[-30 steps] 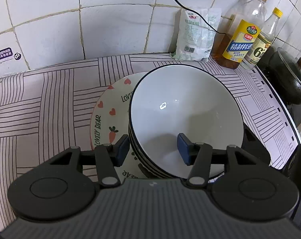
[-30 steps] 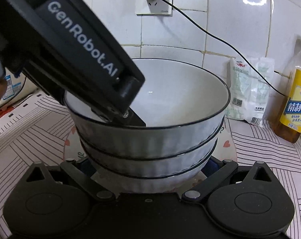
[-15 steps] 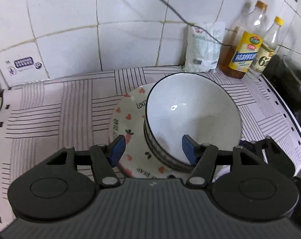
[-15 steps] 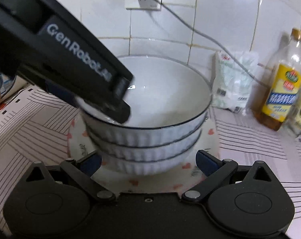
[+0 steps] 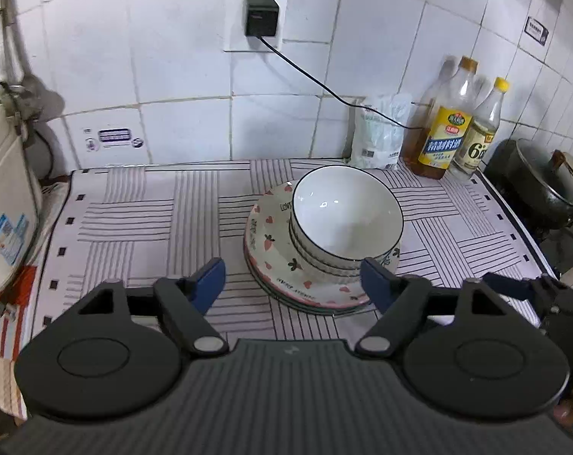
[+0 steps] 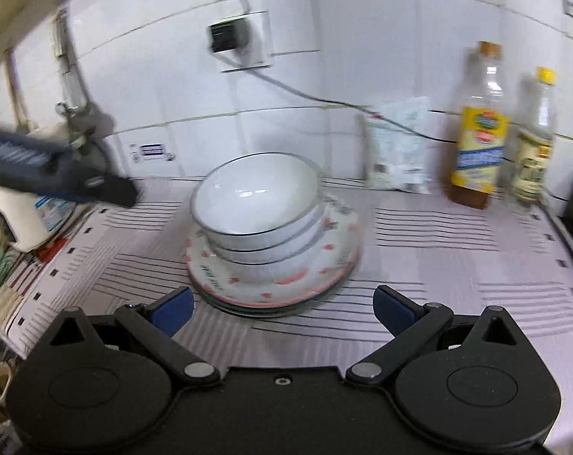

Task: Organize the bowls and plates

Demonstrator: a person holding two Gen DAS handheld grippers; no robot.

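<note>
Smaller bottle (image 5: 475, 140) reads "6", plate (image 5: 275, 242) perhaps "LOVE".

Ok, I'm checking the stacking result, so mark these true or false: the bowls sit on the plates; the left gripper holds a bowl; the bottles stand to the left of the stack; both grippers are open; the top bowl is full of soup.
1. The bowls sit stacked on the plates. True.
2. The left gripper holds a bowl. False: its jaws have just been opening and nothing is between them.
3. The bottles stand to the left of the stack. False: they stand at the right, by the wall.
4. Both grippers are open. True: the right gripper is also wide and empty.
5. The top bowl is full of soup. False: it is empty.
</note>
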